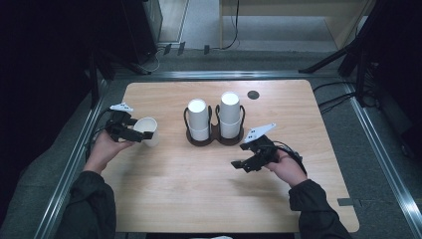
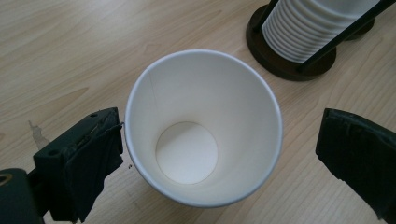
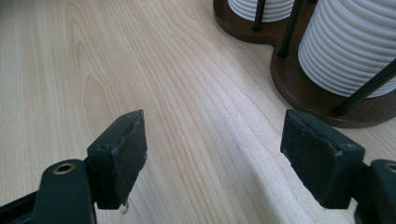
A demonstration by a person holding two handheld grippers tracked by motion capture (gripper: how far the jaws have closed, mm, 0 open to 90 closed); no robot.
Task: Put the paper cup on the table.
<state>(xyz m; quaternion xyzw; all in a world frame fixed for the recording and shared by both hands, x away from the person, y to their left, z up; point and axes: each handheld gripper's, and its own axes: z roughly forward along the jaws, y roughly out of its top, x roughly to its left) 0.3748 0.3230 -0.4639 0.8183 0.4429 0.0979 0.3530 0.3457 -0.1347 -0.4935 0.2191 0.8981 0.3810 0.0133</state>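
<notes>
A single white paper cup (image 1: 148, 131) (image 2: 201, 126) stands upright and empty on the wooden table (image 1: 199, 189), left of centre. My left gripper (image 1: 141, 128) (image 2: 219, 135) straddles it with its jaws wide. The left pad sits right at the rim and the right pad stands clear of it. Two stacks of white cups (image 1: 197, 119) (image 1: 230, 114) (image 2: 308, 23) (image 3: 345, 46) sit in a dark two-well holder (image 1: 215, 140) (image 2: 275, 60) (image 3: 303, 93) at mid-table. My right gripper (image 1: 238, 155) (image 3: 212, 135) hovers open over bare wood just in front of the holder, holding nothing.
A small black disc (image 1: 253, 94) lies near the table's far edge, right of the holder. Metal rails (image 1: 74, 159) run along both sides of the table. Black stands and cables (image 1: 343, 55) crowd the floor beyond it.
</notes>
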